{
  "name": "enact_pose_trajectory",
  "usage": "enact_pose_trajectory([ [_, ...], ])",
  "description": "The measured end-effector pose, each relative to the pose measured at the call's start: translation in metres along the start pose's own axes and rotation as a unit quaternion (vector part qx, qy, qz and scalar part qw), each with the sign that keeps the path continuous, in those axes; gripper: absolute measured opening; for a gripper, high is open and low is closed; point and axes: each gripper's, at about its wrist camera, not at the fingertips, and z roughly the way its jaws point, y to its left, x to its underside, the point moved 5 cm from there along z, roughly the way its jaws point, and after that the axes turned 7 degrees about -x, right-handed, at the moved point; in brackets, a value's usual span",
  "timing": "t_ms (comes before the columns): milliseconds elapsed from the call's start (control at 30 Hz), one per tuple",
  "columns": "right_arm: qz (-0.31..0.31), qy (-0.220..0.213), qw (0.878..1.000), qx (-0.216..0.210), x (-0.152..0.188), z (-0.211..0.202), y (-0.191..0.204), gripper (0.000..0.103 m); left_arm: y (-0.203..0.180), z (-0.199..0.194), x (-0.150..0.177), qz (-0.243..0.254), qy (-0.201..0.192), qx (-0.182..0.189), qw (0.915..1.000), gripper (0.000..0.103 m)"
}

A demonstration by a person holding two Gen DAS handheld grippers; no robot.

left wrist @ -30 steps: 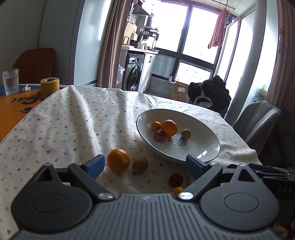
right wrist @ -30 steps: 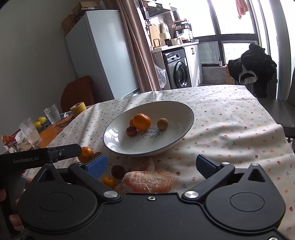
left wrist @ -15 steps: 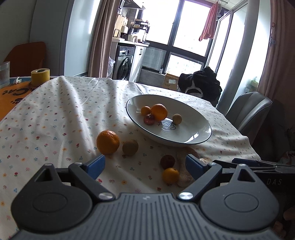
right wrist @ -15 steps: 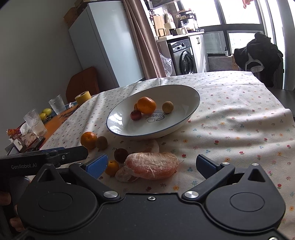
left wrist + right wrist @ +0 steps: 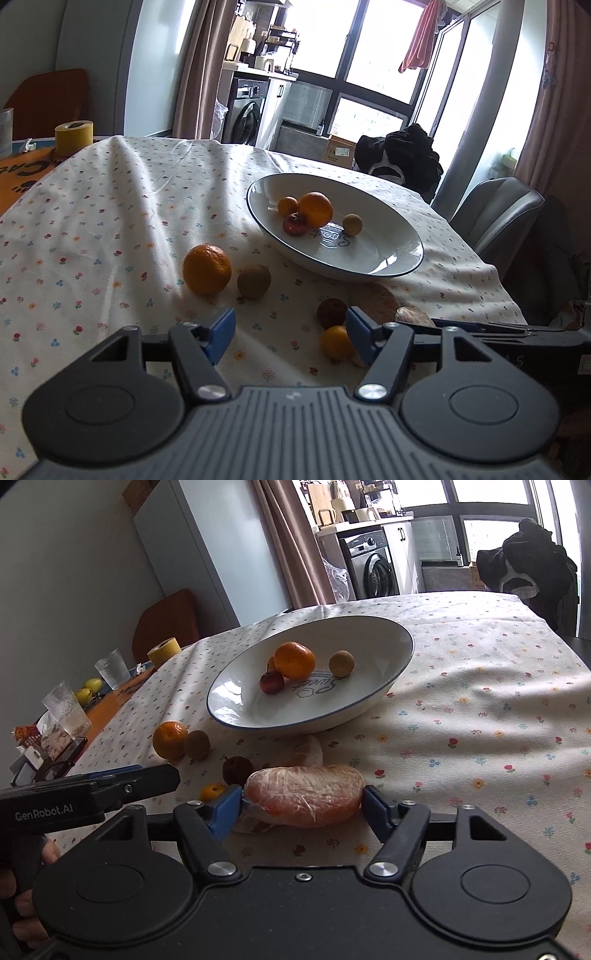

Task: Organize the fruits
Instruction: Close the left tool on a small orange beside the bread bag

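The right gripper (image 5: 301, 805) has its fingers set at either end of a peeled pomelo segment (image 5: 304, 794) lying on the desk (image 5: 480, 720); the blue pads look to be touching it at both ends, so I judge it gripped, though it is not yet lifted. Gripping it lengthwise suits its long shape. Its far side hides part of a pale peel scrap (image 5: 308, 751) at 12 o'clock from it.

The left gripper (image 5: 286, 334) hovers low with fingers spread apart and nothing between them. A small orange (image 5: 334, 341) and a dark red fruit (image 5: 331, 312) sit by its right finger, at about 1 o'clock; the small orange is partly hidden behind that finger.

The white bowl (image 5: 388, 686) stands farther back at 12 o'clock and already holds an orange (image 5: 294, 660), a small red fruit (image 5: 271, 682), a tan round fruit (image 5: 341, 663) and a smaller orange fruit mostly hidden behind the orange. A large orange (image 5: 207, 268) and a brown kiwi-like fruit (image 5: 253, 281) wait touching each other at 11 o'clock. What kind the tan fruit is I cannot tell.
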Motion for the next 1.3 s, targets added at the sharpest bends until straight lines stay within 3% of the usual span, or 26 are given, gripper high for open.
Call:
enact_pose_trajectory([
  [633, -0.005, -0.011, 1.000, 0.019, -0.004, -0.013, -0.006, 0.062, -0.025, 0.023, 0.009, 0.018, 0.032, 0.027, 0.9989, 0.041],
  [767, -0.008, -0.012, 1.000, 0.021, -0.003, -0.014, -0.008, 0.062, -0.027, 0.027, 0.011, 0.022, 0.039, 0.027, 0.9986, 0.022],
  [867, -0.016, -0.013, 1.000, 0.021, -0.002, -0.012, -0.006, 0.068, -0.027, 0.024, 0.010, 0.025, 0.036, 0.025, 0.9987, 0.022],
  [1300, -0.028, -0.007, 0.999, 0.027, 0.001, 0.001, -0.002, 0.076, -0.011, 0.011, 0.001, 0.014, 0.017, 0.011, 0.9997, 0.022],
])
